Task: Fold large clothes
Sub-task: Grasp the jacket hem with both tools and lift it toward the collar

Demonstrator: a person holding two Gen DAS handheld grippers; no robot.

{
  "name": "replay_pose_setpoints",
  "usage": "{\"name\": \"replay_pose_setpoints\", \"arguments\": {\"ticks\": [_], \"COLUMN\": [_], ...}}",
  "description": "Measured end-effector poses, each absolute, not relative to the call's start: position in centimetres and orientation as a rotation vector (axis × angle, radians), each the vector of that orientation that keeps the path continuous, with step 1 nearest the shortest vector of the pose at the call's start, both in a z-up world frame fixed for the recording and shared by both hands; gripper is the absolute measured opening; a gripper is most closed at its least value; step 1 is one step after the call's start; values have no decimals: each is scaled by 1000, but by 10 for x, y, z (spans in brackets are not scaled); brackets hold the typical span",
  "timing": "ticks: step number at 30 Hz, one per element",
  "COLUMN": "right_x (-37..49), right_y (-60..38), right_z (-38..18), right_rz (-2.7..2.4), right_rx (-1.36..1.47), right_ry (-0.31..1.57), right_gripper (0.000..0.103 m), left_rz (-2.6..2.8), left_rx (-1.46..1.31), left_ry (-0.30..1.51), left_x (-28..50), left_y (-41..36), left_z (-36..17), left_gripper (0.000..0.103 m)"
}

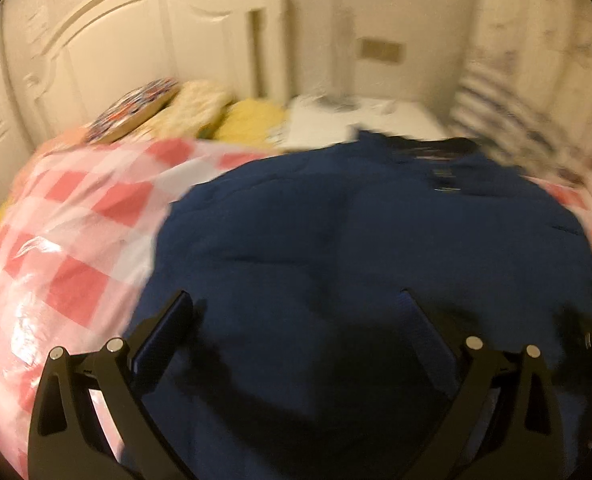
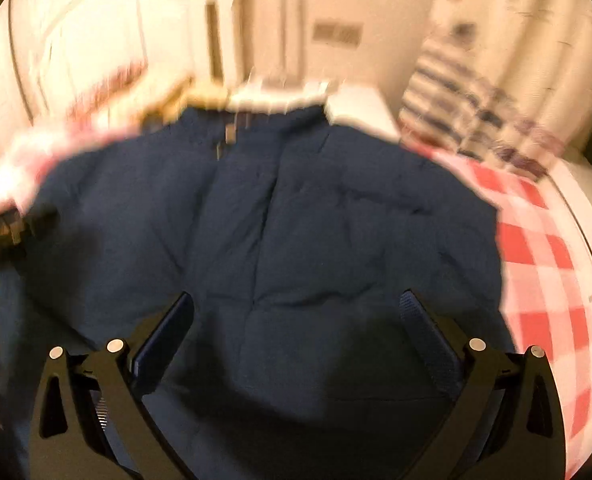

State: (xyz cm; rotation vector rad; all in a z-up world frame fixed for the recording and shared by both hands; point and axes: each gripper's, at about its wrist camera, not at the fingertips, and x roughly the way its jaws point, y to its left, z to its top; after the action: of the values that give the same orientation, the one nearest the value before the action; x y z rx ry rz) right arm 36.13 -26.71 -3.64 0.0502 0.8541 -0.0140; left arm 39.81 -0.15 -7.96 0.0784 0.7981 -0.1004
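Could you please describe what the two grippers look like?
Both the left gripper and the right gripper are matte black, with two angular fingers carrying dark blue pads and round silver pins at the joints. No cables or markings show.

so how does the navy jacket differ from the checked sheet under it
The navy jacket is one plain dark blue, while the checked sheet is red and white squares. The jacket looks matte and padded; the sheet looks glossy, catching the light. The jacket lies on top, between the open fingers of the left tool and right tool; the sheet spreads out past it on both sides. Both lie on the bed.
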Motion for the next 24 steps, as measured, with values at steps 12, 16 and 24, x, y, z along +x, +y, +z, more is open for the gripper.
{"name": "replay_pose_setpoints", "arguments": {"ticks": [12, 16, 24], "right_x": [342, 308, 302], "right_y": [-268, -263, -266], "right_z": [-57, -44, -78], "right_rz": [-19, 48, 84], "right_rx": [-23, -37, -38], "right_ry": [1022, 991, 1078], "right_gripper": [98, 98, 98], "left_rz": [-154, -207, -188], "left_rx": [175, 149, 113], "left_ry": [893, 894, 1013], "left_x": [369, 331, 325], "left_y": [-29, -14, 6], "left_z": [-104, -92, -129], "left_gripper": [100, 101, 101]}}
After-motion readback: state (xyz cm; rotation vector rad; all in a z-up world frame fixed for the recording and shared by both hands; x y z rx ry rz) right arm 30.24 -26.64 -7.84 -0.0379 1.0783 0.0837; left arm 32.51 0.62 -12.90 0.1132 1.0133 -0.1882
